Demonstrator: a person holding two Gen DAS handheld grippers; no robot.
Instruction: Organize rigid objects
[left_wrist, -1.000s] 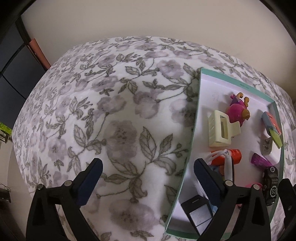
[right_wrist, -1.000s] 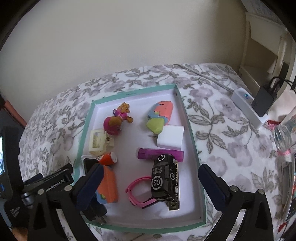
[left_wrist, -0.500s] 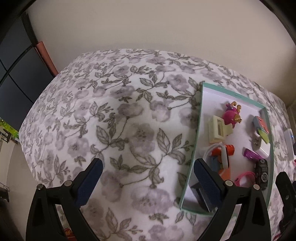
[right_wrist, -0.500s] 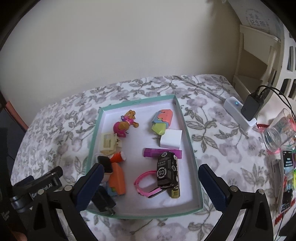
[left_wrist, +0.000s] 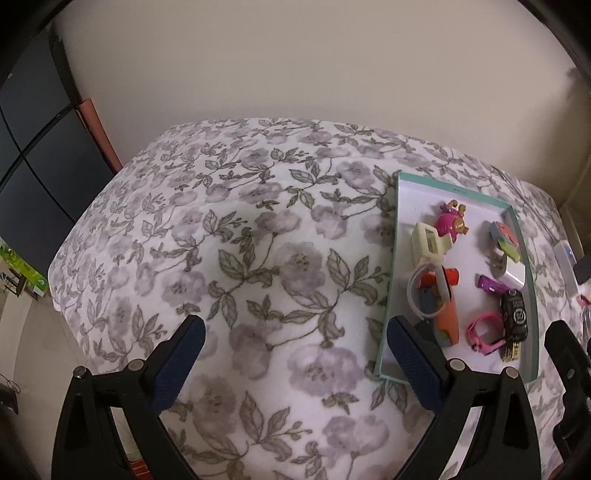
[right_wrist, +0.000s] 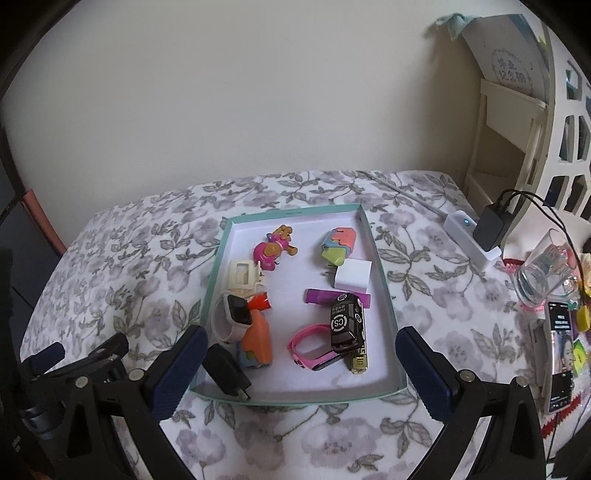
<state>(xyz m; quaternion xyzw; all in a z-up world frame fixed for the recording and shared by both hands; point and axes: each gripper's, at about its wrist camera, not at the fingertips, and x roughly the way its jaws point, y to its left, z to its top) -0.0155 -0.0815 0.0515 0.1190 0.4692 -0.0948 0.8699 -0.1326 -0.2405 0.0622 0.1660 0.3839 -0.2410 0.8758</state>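
Teal-rimmed tray (right_wrist: 384, 291) sits mid-bed on a floral blanket (right_wrist: 122, 280), holding, left to right, a cream hair clip (right_wrist: 242, 277), pink watch (right_wrist: 312, 349), black toy car (right_wrist: 346, 323) and white charger (right_wrist: 352, 275). Left gripper (left_wrist: 293, 354) and right gripper (right_wrist: 301, 360) hover empty with claws spread apart.

A soft, matt cloth with a grey flower print (left_wrist: 258, 236) covers the bench, its nap slightly fuzzy. The tray (right_wrist: 384, 280) looks like smooth matt card, teal on the rim and white inside. In it, the toy car (right_wrist: 346, 322) is glossy black plastic, the pink watch band (right_wrist: 310, 349) smooth and rubbery, the cream hair clip (right_wrist: 242, 275) dull plastic, and the white charger block (right_wrist: 352, 275) smooth matt plastic. The purple tube (right_wrist: 319, 296) has a slight sheen. The left gripper (left_wrist: 293, 363) and right gripper (right_wrist: 301, 371) are matt black plastic with dark blue textured pads (right_wrist: 424, 373) and small shiny metal screws. A clear glass cup (right_wrist: 543, 269) stands glossy beside a shiny phone screen (right_wrist: 561, 350).
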